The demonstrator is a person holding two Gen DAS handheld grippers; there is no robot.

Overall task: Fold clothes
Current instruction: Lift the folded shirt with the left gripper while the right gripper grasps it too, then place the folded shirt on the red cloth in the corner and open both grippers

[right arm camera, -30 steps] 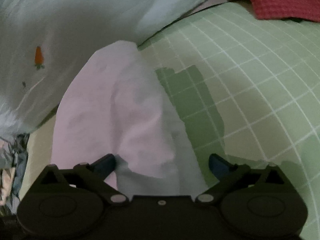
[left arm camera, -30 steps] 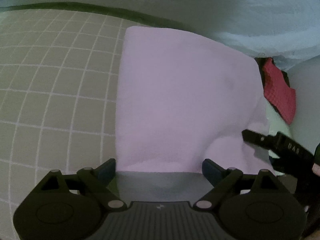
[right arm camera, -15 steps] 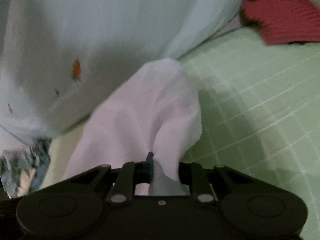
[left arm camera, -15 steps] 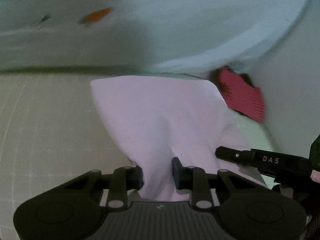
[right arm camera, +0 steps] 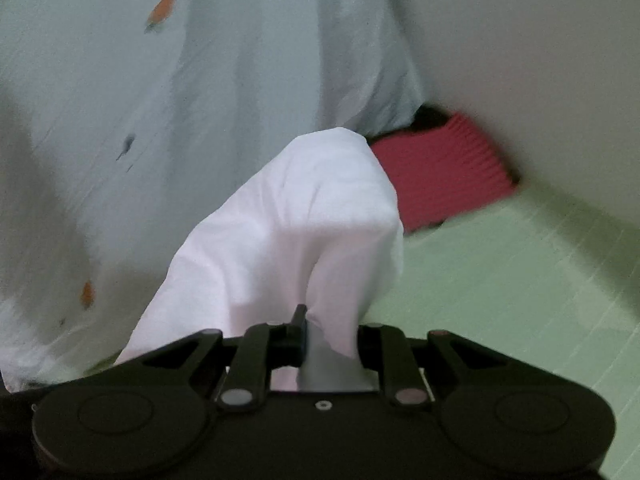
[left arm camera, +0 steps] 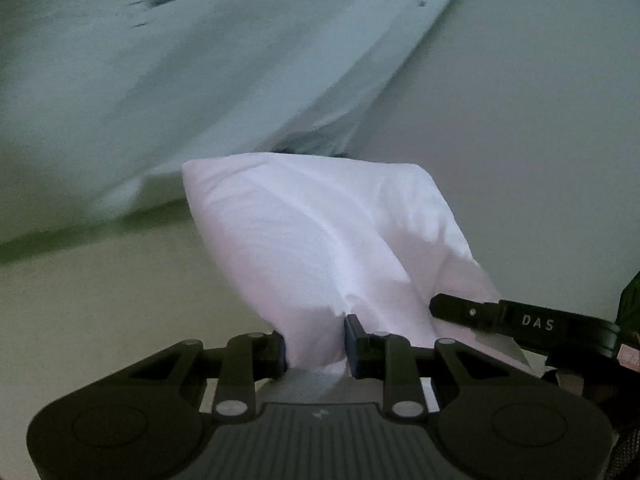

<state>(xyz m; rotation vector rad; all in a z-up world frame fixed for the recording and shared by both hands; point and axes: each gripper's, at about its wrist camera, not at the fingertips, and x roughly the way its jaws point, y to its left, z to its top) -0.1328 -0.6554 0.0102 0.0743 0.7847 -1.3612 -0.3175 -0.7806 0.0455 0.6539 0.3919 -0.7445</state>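
The left gripper [left arm camera: 314, 340] and the right gripper [right arm camera: 326, 338], jaws having just closed, each pinch a bunched near edge of the white woven cloth garment [left arm camera: 320, 240], which hangs lifted above the pale green grid-patterned bed sheet [right arm camera: 500, 288], its far end draped away. Both holds take only a narrow gather of fabric, so judged risk is slippage from either gripper under tension, dropping one corner and skewing the fold. The pale blue printed bedding [right arm camera: 120, 120] and red ribbed cloth [right arm camera: 440, 176] lie near; the carried edge may snag them.

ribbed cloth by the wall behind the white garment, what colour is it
Red ribbed cloth; it shows best in the right wrist view.
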